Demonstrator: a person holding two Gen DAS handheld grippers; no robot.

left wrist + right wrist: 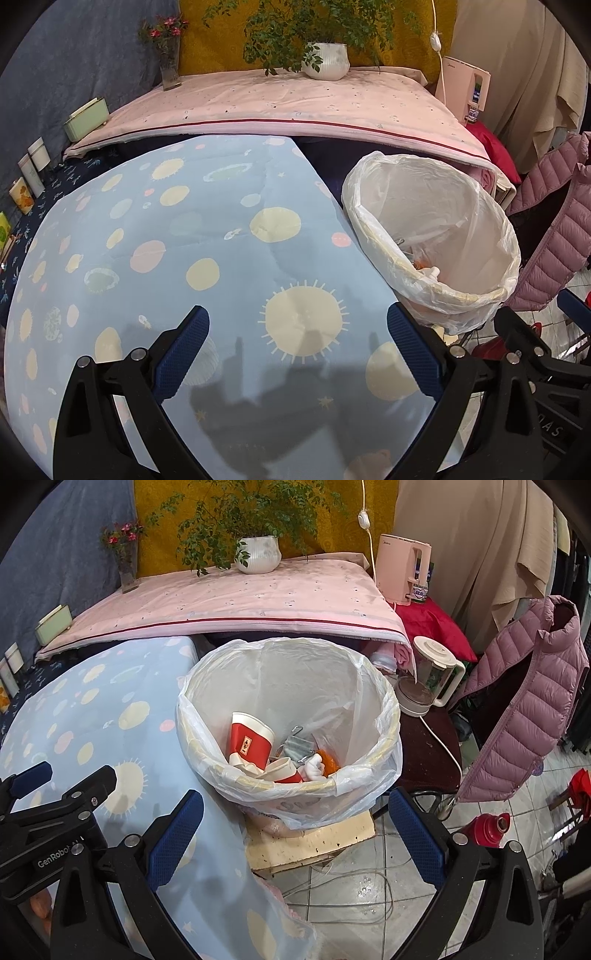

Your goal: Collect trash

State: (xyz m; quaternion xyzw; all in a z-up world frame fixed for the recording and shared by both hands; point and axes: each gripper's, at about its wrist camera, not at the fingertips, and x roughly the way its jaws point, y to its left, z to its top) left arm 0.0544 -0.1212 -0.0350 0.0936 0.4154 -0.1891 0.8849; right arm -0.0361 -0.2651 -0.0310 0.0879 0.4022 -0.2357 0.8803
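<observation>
A bin lined with a white plastic bag (380, 716) stands off the right edge of the table, on a wooden block (314, 845). Inside lie red-and-white paper cups (249, 742), a grey binder clip (297, 747), a small white bottle (314, 768) and something orange. My right gripper (295, 834) hovers open just in front of the bin, nothing between its fingers. My left gripper (297, 354) hangs open over the blue spotted tablecloth (207, 236), holding nothing; the bin (480, 206) is to its right. The left gripper's body (48, 812) shows at the left of the right wrist view.
A pink-covered shelf (280, 103) behind carries a potted plant (327, 59) and a flower vase (170, 66). Boxes and cups (37, 162) line the left wall. A blender jug (428, 679), a pink appliance (402, 568), a pink jacket (524, 701), a red flask (487, 829) and floor cables (351, 886) lie right.
</observation>
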